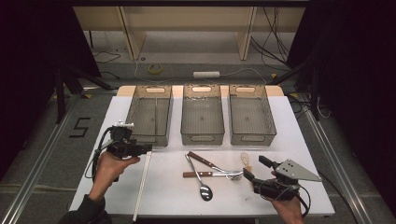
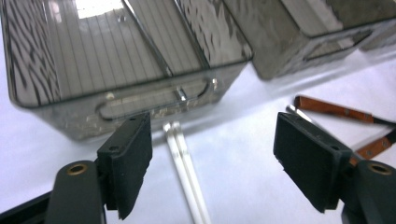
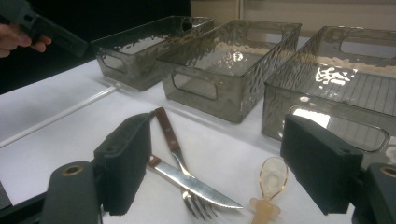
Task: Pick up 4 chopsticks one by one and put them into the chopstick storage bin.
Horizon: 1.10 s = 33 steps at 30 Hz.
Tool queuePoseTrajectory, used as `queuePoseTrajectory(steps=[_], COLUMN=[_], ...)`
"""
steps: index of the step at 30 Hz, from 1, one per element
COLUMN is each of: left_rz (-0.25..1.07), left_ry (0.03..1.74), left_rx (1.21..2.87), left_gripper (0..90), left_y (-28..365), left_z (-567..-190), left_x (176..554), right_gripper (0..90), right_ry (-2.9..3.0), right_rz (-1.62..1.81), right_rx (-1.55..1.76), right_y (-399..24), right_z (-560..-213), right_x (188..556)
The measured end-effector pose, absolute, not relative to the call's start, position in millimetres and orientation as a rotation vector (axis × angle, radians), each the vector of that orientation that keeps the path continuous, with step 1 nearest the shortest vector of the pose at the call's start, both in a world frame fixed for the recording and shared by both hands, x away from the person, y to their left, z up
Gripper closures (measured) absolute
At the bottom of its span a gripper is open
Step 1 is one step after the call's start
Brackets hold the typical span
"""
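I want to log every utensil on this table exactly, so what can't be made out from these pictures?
- White chopsticks: near ends cut off by the bottom edge of the left gripper view.
- Fork: tine tips cut off by the bottom edge of the right gripper view; shaft crossed by the knife.
- Small translucent spoon: too small and pale in the high view to read its shape.

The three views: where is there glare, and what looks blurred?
High view: dim, dark sides, white table brightest. Left gripper view: glare inside the near bin, knife handles soft. Right gripper view: bright reflections on the bins, near jaws slightly blurred.
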<state>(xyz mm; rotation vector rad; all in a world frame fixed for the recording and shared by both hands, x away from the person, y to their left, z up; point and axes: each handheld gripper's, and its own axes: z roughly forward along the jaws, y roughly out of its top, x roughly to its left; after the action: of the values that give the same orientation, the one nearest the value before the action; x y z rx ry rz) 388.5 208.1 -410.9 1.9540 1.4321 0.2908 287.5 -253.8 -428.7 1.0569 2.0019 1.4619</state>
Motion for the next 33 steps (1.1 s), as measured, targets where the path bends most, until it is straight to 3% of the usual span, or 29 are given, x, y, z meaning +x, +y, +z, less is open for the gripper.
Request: queuePoseTrajectory(steps=[21,33], left_rz=[0.260,0.236], left_ry=[1.474,1.499], left_rx=[2.023,2.067], left_gripper=[25.1,35.3], left_y=[205,210], left_z=[-429,-440], left_x=[361,354], right_gripper=[25.7,25.8], right_ry=[2.004,2.006], right_rz=[1.456,1.451], right_rx=[1.054,1.055], right_y=[-253,-253], right_z=[-429,-429], right_x=[287,287])
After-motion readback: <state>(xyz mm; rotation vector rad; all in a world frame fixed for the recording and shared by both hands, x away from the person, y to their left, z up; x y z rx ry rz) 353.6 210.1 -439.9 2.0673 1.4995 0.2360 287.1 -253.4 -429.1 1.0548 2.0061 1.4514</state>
